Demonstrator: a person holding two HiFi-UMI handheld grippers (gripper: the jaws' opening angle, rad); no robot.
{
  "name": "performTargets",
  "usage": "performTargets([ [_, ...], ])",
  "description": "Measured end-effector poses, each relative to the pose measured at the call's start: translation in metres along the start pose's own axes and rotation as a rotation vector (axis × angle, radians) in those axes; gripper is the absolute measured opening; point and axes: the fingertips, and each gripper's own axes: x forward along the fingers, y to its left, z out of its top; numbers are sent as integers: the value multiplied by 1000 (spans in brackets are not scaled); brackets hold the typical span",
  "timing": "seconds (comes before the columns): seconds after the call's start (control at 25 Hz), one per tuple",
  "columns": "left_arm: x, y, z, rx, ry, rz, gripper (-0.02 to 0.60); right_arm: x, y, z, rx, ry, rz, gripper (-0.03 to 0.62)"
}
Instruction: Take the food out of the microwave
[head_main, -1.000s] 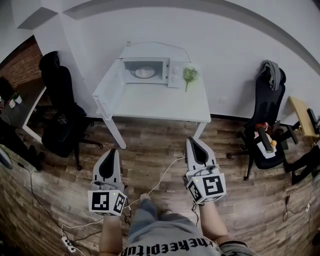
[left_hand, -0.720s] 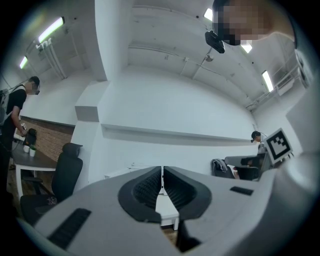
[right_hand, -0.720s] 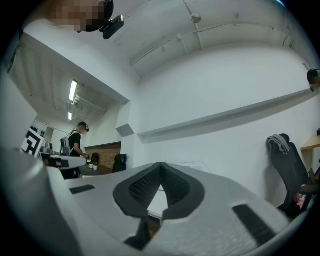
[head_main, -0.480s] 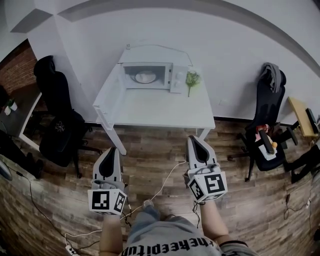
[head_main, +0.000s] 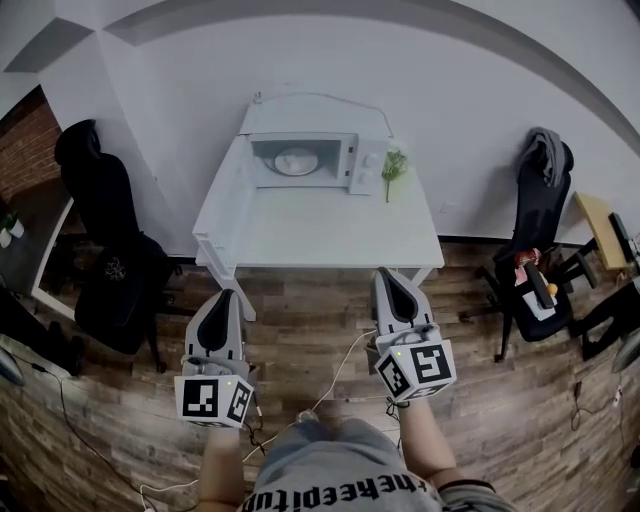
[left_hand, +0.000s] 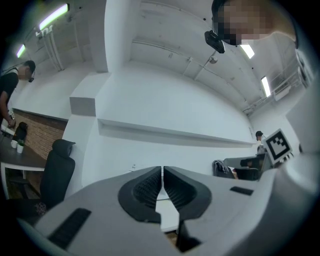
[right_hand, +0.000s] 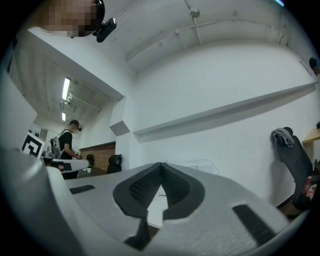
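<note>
A white microwave (head_main: 305, 160) stands at the back of a white table (head_main: 320, 225) with its door (head_main: 226, 185) swung open to the left. Inside it a pale plate of food (head_main: 296, 161) rests on the turntable. Both grippers hang well short of the table, over the wooden floor. My left gripper (head_main: 222, 298) is shut with nothing in it, and its jaws meet in the left gripper view (left_hand: 162, 170). My right gripper (head_main: 388, 280) is shut and empty too, its tips touching in the right gripper view (right_hand: 160, 166).
A small green plant (head_main: 393, 166) stands right of the microwave. Black office chairs sit at the left (head_main: 105, 240) and right (head_main: 540, 215) of the table. A white cable (head_main: 335, 365) trails across the floor between the grippers. A person (right_hand: 66, 142) stands at a far desk.
The table and microwave have slid lower and grown slightly in the head view, so I have come closer. Both grippers keep their pose and stay shut.
</note>
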Motion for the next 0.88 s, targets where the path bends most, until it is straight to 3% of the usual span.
performTargets([
  [0.36, 20, 29, -16, -27, 2, -18, 14, 30, 13, -12, -4, 24, -2, 5],
  [0.88, 91, 39, -21, -16, 24, 20, 14, 102, -23, -20, -21, 20, 31, 5],
])
